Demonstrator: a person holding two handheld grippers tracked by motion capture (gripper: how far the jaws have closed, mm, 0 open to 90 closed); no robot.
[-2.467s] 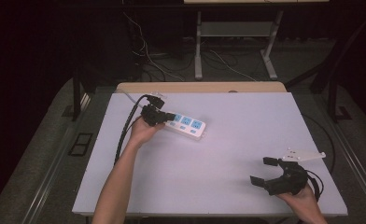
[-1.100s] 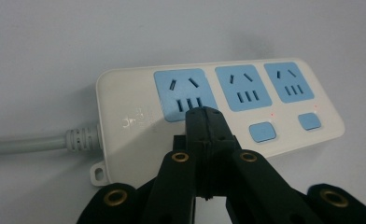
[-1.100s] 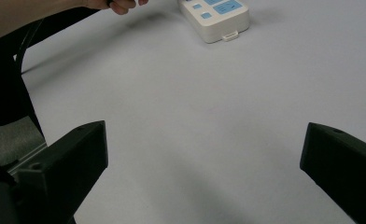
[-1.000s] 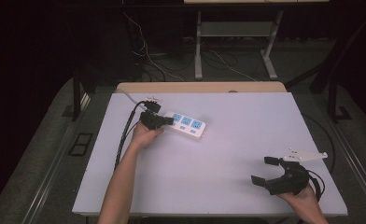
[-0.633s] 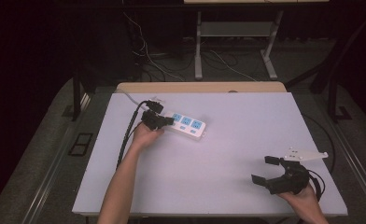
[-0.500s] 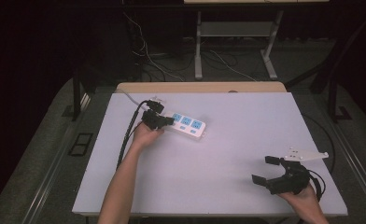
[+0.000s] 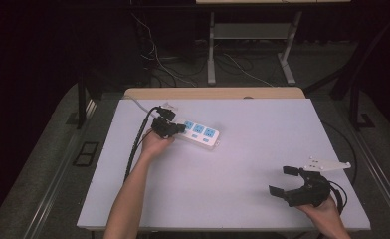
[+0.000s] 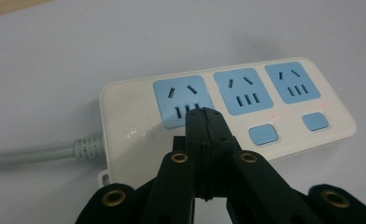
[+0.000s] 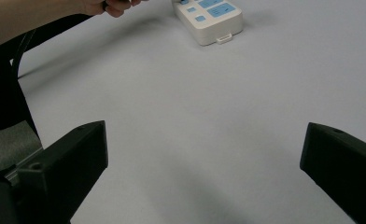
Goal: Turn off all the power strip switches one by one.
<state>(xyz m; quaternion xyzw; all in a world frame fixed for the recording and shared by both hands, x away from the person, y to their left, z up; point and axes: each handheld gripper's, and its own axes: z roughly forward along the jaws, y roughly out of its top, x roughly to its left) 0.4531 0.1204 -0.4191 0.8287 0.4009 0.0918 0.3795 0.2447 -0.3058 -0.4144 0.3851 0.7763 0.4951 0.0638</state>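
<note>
Toward the far left corner of the tabletop [image 7: 243, 199], the white power strip [image 7: 199, 133] lies flat, its grey cord [image 8: 31, 155] trailing off toward the left edge. Left gripper [image 8: 204, 114]: fingers pressed together with nothing between them, tips poised over the near edge of the first blue socket [image 8: 183, 100], at the spot where that outlet's switch would sit; the other two switches [image 8: 263, 134] show beside them, each with a small red light above. Compared with the pictures from a moment ago, almost nothing has shifted: the left hand has only settled a touch closer over the strip's cord end, and the strip itself has not moved. Judgement: this is a closed-tip press on the first switch, either just landing or about to. Right gripper [image 7: 288, 182]: fingers wide apart, empty, resting near the near right corner, well apart from the strip.
</note>
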